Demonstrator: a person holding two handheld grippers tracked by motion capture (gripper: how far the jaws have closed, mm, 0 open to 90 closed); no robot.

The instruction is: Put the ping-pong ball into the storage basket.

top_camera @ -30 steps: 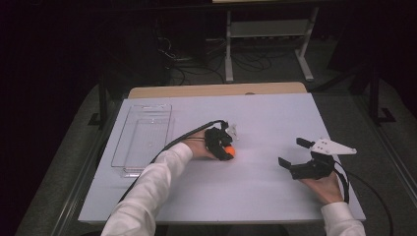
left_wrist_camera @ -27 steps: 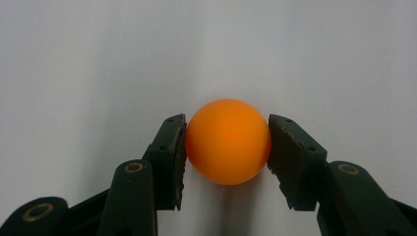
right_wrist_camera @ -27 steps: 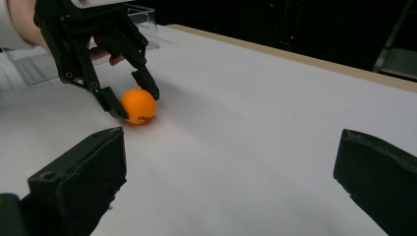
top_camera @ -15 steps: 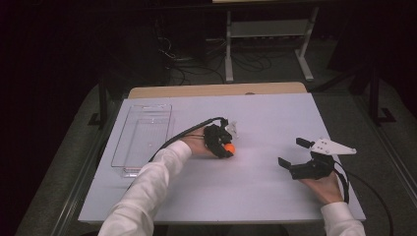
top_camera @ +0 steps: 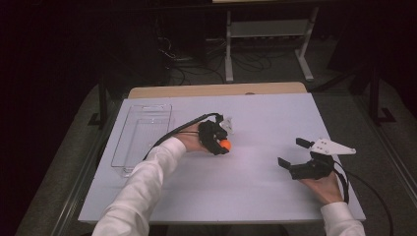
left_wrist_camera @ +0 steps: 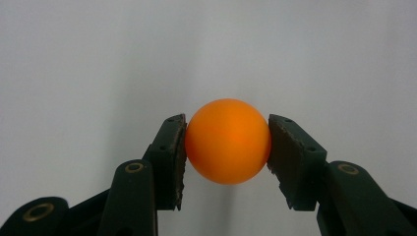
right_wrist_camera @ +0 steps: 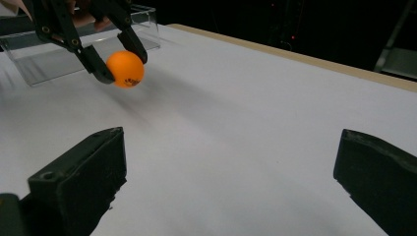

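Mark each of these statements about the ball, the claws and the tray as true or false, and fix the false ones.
1. The left claw grips an orange ball. True.
2. The right claw holds a second ball. False: its jaws stand open with nothing between them.
3. A clear plastic tray lies at the table's left side. True.
4. The ball lies inside the tray. False: it is held clear of the white table, right of the tray.
5. The ball is green. False: it is orange.
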